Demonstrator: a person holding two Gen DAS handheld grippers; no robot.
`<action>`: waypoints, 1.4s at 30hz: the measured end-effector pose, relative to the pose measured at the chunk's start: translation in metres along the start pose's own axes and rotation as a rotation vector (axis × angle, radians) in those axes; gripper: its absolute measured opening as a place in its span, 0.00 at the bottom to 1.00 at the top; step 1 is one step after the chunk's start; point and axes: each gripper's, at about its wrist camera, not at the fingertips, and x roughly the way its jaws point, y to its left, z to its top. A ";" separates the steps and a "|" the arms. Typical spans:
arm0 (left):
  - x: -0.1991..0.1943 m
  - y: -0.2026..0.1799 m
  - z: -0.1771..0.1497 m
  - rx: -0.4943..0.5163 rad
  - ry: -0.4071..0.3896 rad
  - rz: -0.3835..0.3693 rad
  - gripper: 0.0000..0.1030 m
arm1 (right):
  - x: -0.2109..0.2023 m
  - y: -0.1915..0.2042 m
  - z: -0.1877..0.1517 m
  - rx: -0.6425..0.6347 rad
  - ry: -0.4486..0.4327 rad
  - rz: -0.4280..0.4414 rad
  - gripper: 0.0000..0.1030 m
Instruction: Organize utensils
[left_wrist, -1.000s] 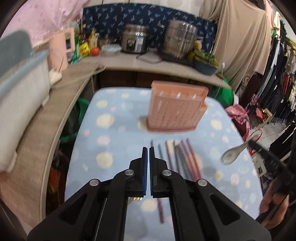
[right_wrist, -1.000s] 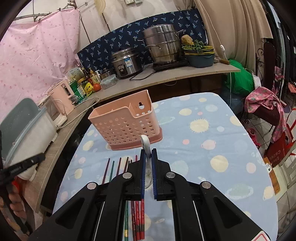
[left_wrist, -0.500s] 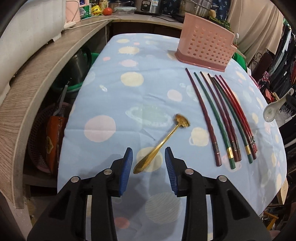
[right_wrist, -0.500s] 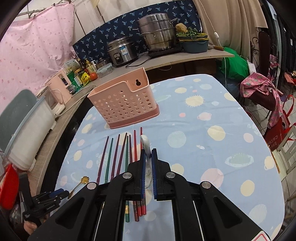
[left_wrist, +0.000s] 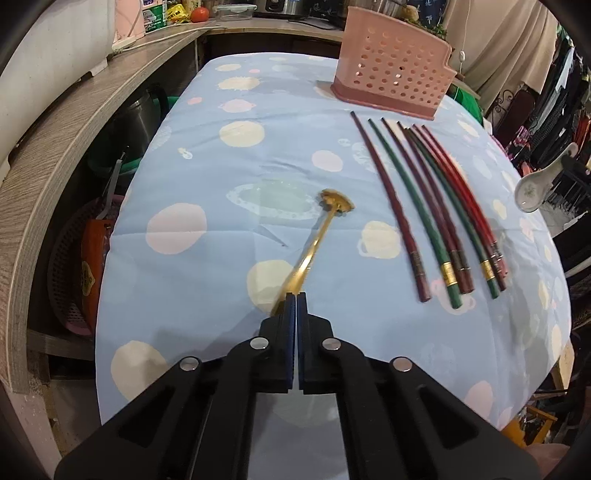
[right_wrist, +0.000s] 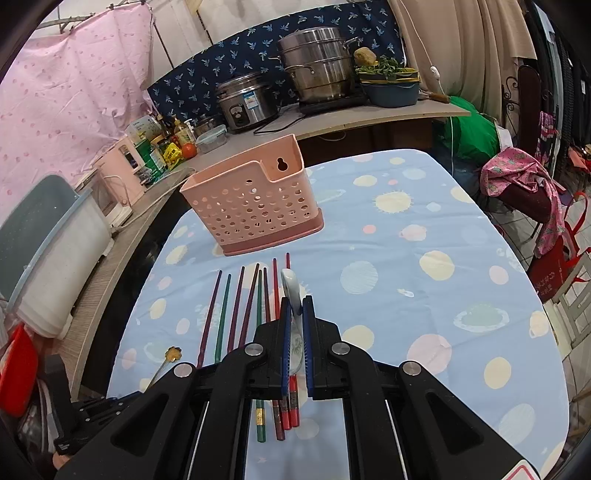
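My left gripper (left_wrist: 296, 299) is shut on the handle end of a gold spoon (left_wrist: 325, 229), which lies on the blue dotted tablecloth (left_wrist: 229, 184). Several red, green and maroon chopsticks (left_wrist: 436, 206) lie in a row to its right. A pink perforated utensil holder (left_wrist: 391, 74) stands upright beyond them. My right gripper (right_wrist: 295, 306) is shut on a white ceramic spoon (right_wrist: 290, 284) and holds it above the chopsticks (right_wrist: 240, 314). The holder (right_wrist: 251, 199) is ahead and left of it. The white spoon also shows in the left wrist view (left_wrist: 535, 184).
A wooden counter (left_wrist: 55, 122) runs along the table's left side, with a red basket (left_wrist: 74, 266) below it. Pots and a rice cooker (right_wrist: 247, 99) stand on the back counter. A chair with pink cloth (right_wrist: 524, 181) is at the right.
My left gripper has closed on the gold spoon's handle; half a second ago it was open around it. My right gripper has kept the white spoon above the chopsticks.
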 end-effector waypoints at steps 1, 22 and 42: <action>-0.004 -0.003 0.001 0.002 -0.008 -0.002 0.00 | 0.000 0.001 0.000 0.000 -0.001 0.001 0.06; 0.017 -0.010 0.003 0.060 0.001 0.020 0.14 | 0.001 -0.008 -0.002 0.017 0.002 0.003 0.06; -0.049 -0.036 0.023 0.015 -0.112 -0.025 0.00 | -0.004 -0.002 0.001 0.004 -0.015 0.015 0.06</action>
